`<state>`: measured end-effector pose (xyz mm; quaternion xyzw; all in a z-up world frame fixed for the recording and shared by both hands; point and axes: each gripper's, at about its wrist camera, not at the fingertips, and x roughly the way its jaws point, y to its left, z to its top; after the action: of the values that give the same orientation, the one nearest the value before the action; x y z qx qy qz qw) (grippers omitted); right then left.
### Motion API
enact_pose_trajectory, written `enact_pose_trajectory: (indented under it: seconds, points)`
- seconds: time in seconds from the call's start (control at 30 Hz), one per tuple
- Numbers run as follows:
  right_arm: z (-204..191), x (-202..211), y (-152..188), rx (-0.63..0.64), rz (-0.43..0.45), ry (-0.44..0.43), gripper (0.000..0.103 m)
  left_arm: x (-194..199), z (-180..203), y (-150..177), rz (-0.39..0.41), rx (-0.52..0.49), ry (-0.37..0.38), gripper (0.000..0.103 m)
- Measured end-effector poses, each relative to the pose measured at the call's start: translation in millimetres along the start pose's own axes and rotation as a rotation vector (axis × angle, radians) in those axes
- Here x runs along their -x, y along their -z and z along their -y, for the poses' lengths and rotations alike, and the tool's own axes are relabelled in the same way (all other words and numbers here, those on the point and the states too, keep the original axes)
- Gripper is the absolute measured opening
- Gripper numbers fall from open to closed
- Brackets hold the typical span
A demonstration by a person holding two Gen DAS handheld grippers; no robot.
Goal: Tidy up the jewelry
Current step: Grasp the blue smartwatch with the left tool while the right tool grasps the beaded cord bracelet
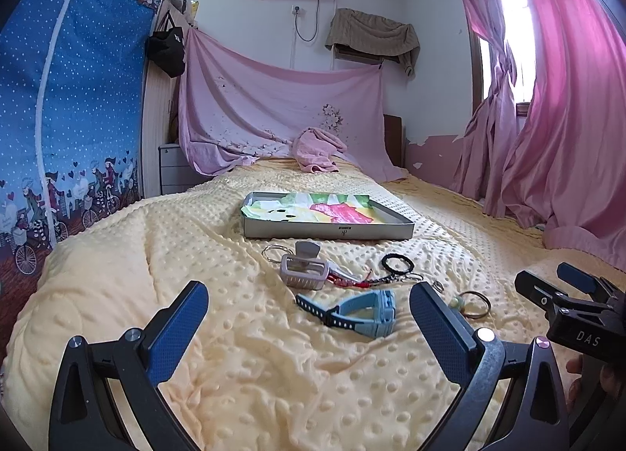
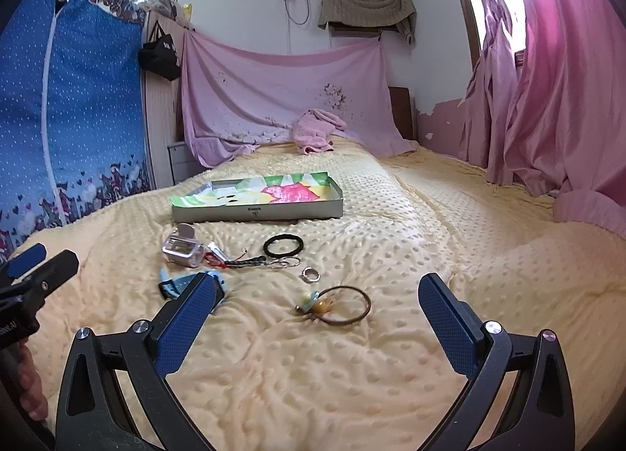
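Jewelry lies scattered on a yellow dotted blanket (image 1: 274,372). A grey tray (image 1: 328,231) lined with colourful paper sits behind it; it also shows in the right wrist view (image 2: 258,212). A light-blue watch (image 1: 352,312) lies just ahead of my open, empty left gripper (image 1: 309,318). A clear pink case (image 1: 303,273), a black hair tie (image 1: 397,263), a braided keychain (image 2: 250,263) and a small ring (image 2: 310,275) lie nearby. A thin bangle with beads (image 2: 340,304) lies just ahead of my open, empty right gripper (image 2: 317,310).
A pink towel (image 1: 317,151) lies at the head of the bed under a hung pink sheet. Pink curtains (image 1: 567,118) hang on the right. A blue patterned wardrobe (image 1: 70,118) stands on the left.
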<state>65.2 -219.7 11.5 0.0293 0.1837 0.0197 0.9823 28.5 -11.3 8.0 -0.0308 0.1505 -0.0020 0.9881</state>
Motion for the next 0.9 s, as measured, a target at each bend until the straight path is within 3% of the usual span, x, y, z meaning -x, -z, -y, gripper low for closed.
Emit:
enact_pose_trajectory:
  seconds: [0.2,0.47,0.5,0.53,0.6,0.8,0.9]
  points:
    - [8,-22,-10,-0.015,-0.039,-0.033,0.102,-27,3,-16,-0.030,0.032,0.035,0.103]
    - [25,-67,-8,-0.081,-0.184,-0.043,0.100,-67,14,-13,-0.122,0.013,0.121,0.103]
    - [27,-72,-7,-0.087,-0.192,-0.056,0.090,-70,15,-11,-0.131,0.011,0.134,0.101]
    - [27,-78,-5,-0.088,-0.207,-0.062,0.074,-73,18,-9,-0.141,0.005,0.150,0.099]
    - [27,-89,-1,-0.085,-0.243,-0.069,0.058,-79,24,-4,-0.161,-0.017,0.184,0.088]
    - [19,-110,10,-0.064,-0.326,-0.157,0.043,-90,38,7,-0.222,-0.073,0.271,0.059]
    - [18,-115,14,-0.065,-0.357,-0.186,0.037,-97,41,10,-0.260,-0.076,0.297,0.051]
